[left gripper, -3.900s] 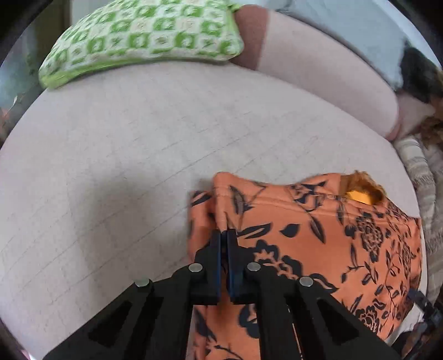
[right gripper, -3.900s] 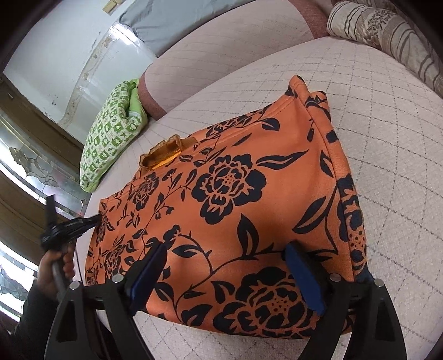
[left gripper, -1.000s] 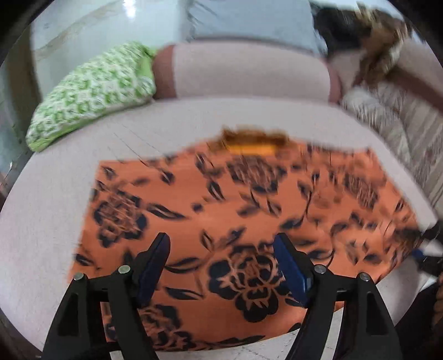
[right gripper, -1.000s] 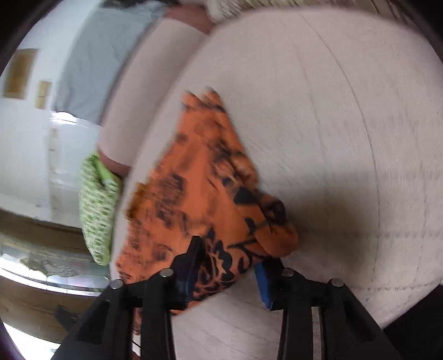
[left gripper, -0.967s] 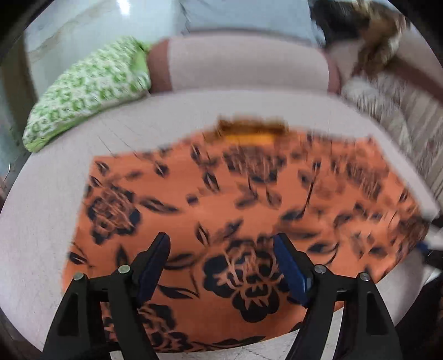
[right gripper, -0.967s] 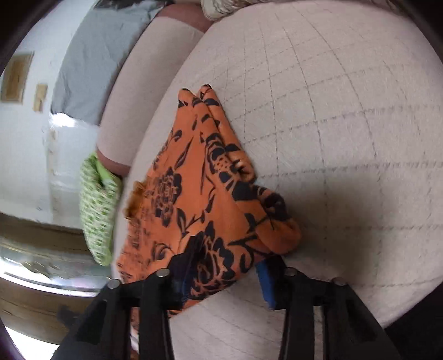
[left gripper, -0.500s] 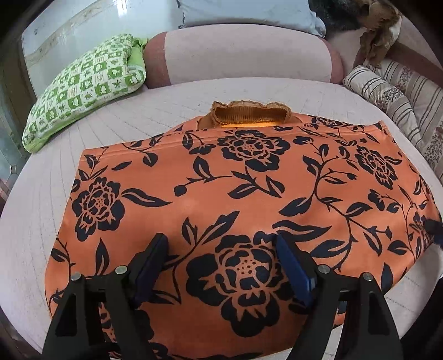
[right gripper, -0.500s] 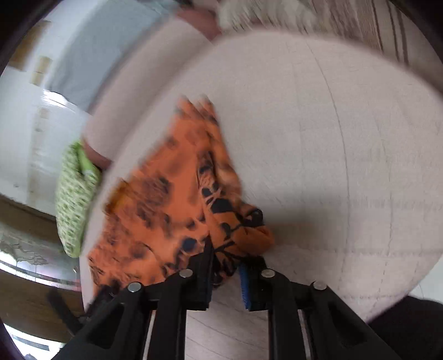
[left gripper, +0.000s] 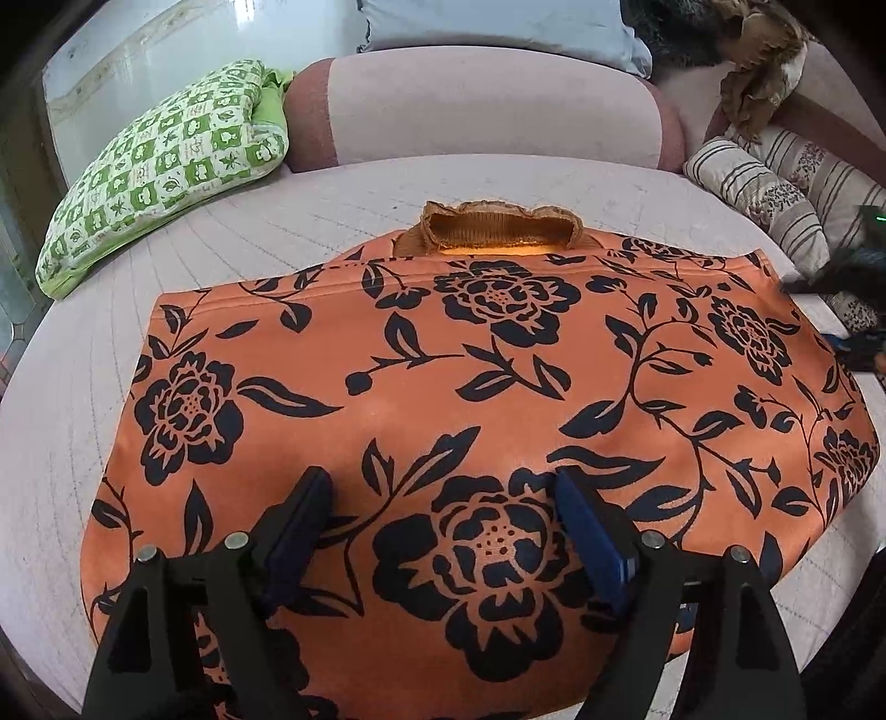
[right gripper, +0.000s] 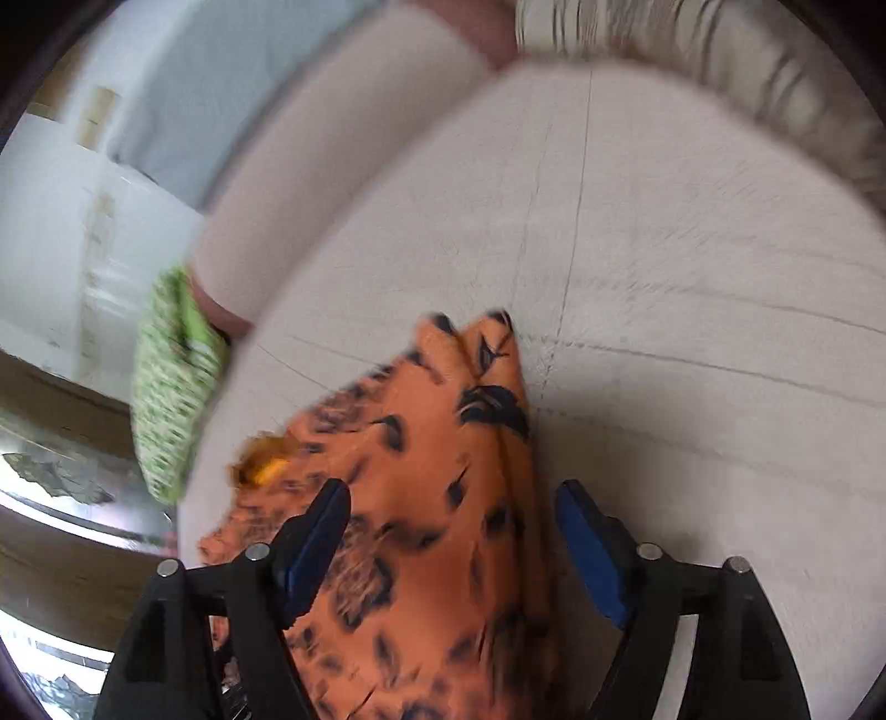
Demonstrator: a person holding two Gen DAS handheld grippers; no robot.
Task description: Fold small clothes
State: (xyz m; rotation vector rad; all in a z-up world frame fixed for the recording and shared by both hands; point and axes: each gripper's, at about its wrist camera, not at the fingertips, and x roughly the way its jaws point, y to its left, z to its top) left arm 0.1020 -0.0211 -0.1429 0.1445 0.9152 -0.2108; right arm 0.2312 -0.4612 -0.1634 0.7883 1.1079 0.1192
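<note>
An orange garment with black flowers [left gripper: 470, 387] lies spread flat on the pale quilted bed [left gripper: 72, 387]; its gathered waistband [left gripper: 498, 227] points to the far side. My left gripper [left gripper: 443, 526] is open and hovers over the near edge of the cloth. In the blurred right wrist view the same garment [right gripper: 432, 476] lies bunched along its right side, between the wide-open fingers of my right gripper [right gripper: 451, 531], which holds nothing. The right gripper also shows at the right edge of the left wrist view [left gripper: 853, 310].
A green checked pillow [left gripper: 166, 166] lies at the back left. A pink bolster [left gripper: 487, 111] runs along the back with a grey-blue pillow [left gripper: 498, 22] behind it. Striped cushions [left gripper: 775, 188] sit at the back right.
My right gripper, shut on the garment's right edge half a second ago, has opened and let it go. The left gripper stays open over the near edge.
</note>
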